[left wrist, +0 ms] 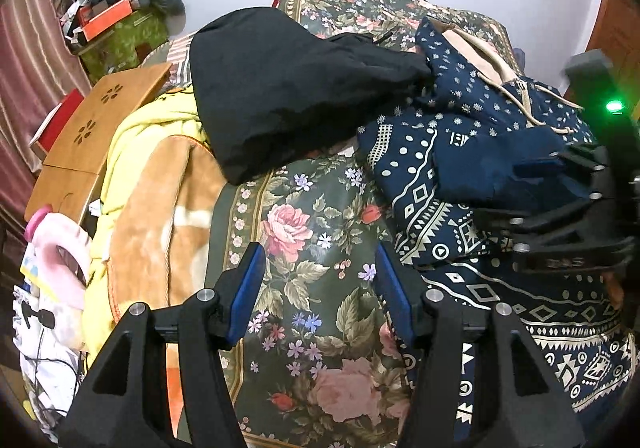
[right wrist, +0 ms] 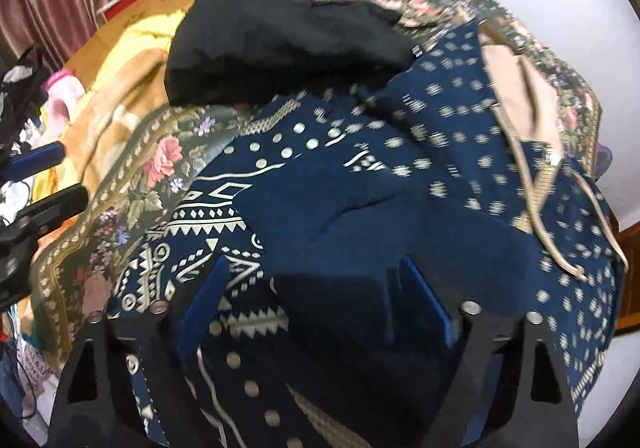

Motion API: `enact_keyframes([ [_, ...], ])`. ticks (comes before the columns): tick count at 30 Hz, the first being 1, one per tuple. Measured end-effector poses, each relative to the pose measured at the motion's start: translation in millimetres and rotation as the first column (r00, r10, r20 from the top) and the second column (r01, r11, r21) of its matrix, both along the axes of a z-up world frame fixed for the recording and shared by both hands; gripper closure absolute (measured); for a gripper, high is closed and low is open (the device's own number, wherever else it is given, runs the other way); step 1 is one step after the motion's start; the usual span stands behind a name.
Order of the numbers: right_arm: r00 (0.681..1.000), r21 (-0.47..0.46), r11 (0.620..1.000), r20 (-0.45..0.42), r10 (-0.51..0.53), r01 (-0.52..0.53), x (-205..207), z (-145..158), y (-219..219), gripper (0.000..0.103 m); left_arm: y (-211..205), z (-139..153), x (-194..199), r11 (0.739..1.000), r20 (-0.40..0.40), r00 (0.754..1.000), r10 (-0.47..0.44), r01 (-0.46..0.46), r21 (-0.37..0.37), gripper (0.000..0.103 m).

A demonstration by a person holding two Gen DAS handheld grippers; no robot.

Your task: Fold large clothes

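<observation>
A large navy hoodie [left wrist: 460,151] with a pale geometric print, beige hood lining and drawstrings lies crumpled on the floral bedspread [left wrist: 320,248]. In the right wrist view my right gripper [right wrist: 314,268] points down onto the hoodie [right wrist: 360,167]. A plain navy fold of it lies between the blue pads, close to the right one and apart from the left. My left gripper [left wrist: 318,252] hangs open over bare bedspread just left of the hoodie, nothing between its fingers. A black garment [left wrist: 288,87] lies heaped behind. Each gripper shows in the other's view: the right gripper [left wrist: 504,199], the left gripper [right wrist: 56,181].
A wooden lap table [left wrist: 92,127] leans at the left, beside a yellow and tan blanket [left wrist: 160,207]. A pink item [left wrist: 60,248] and cables sit lower left. A striped curtain [left wrist: 24,67] and a cluttered green box [left wrist: 124,35] stand behind, with a white wall beyond.
</observation>
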State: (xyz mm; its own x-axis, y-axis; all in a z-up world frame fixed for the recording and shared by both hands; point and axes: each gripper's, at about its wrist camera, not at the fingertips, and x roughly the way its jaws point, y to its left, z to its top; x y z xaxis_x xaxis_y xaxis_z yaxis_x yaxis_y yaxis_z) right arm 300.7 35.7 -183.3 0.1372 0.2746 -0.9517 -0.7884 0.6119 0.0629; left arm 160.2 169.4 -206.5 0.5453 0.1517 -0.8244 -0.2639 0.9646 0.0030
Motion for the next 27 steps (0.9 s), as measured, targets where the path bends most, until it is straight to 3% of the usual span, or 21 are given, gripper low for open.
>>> enact_keyframes([
  [5, 0.999, 0.025, 0.999, -0.029, -0.021, 0.021, 2, -5, -2, 0.038, -7, 2, 1, 1.0, -0.001, 1.0, -0.018, 0.018, 0.024, 0.047],
  [10, 0.997, 0.056, 0.997, -0.055, -0.057, 0.06, 12, 6, -10, 0.089, -15, 4, 5, 0.999, 0.0, 0.999, -0.036, 0.036, 0.022, 0.047],
  [11, 0.996, 0.068, 0.995, -0.06, -0.063, 0.067, 14, 8, -12, 0.092, -16, 5, 5, 0.999, 0.0, 0.999, -0.04, 0.04, 0.018, 0.047],
  [19, 0.98, 0.279, 0.939, -0.036, -0.197, 0.2, 36, 76, -72, 0.092, -35, 17, 15, 0.997, 0.012, 0.998, -0.064, 0.063, 0.045, 0.047],
  [24, 0.95, 0.385, 0.882, 0.038, -0.309, 0.271, 47, 125, -123, 0.092, -50, 31, 20, 0.995, 0.041, 0.996, -0.085, 0.082, 0.059, 0.047],
  [27, 0.93, 0.421, 0.853, 0.057, -0.364, 0.308, 52, 137, -147, 0.092, -59, 36, 25, 0.994, 0.049, 0.994, -0.096, 0.093, 0.063, 0.047],
])
